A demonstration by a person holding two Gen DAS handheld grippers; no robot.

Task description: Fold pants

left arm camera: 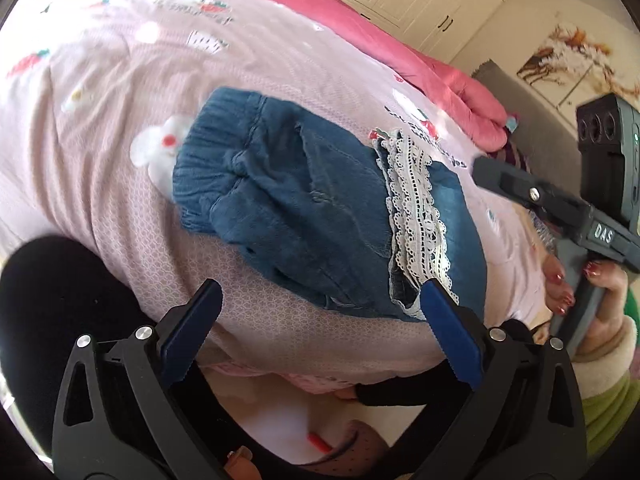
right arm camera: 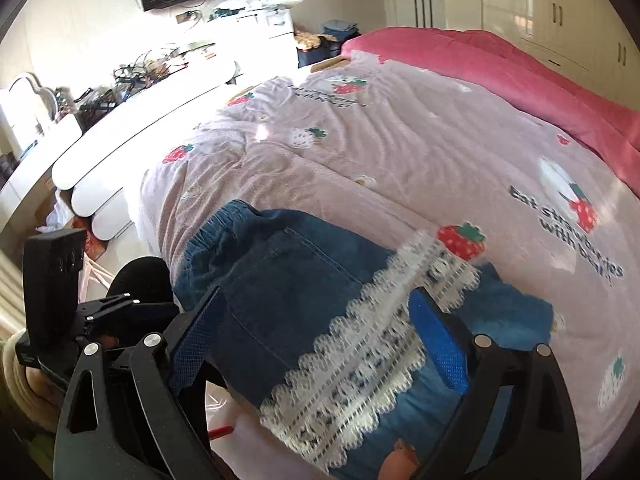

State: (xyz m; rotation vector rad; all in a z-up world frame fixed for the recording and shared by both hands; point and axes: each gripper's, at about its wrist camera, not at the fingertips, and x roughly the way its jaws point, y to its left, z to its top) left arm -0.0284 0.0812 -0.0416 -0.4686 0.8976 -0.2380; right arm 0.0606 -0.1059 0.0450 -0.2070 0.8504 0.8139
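Small blue denim pants [left arm camera: 304, 200] with white lace trim [left arm camera: 416, 208] lie folded in a compact bundle on the pink quilt, near the bed's edge. My left gripper [left arm camera: 322, 300] hovers open just short of the bundle's near edge, with nothing between its blue pads. In the right wrist view the pants [right arm camera: 288, 280] and the lace [right arm camera: 360, 344] fill the foreground. My right gripper [right arm camera: 316, 304] is open above them, its pads apart from the cloth. A hand with red nails holds the right gripper's handle [left arm camera: 592, 232] at the right of the left wrist view.
The strawberry-print quilt [right arm camera: 400, 152] covers the bed, with a bright pink blanket [right arm camera: 520, 80] along its far side. White wardrobes [right arm camera: 560, 8] stand behind, and a white desk [right arm camera: 140, 104] with clutter lies left of the bed. The bed edge drops to the floor [left arm camera: 280, 420] below the pants.
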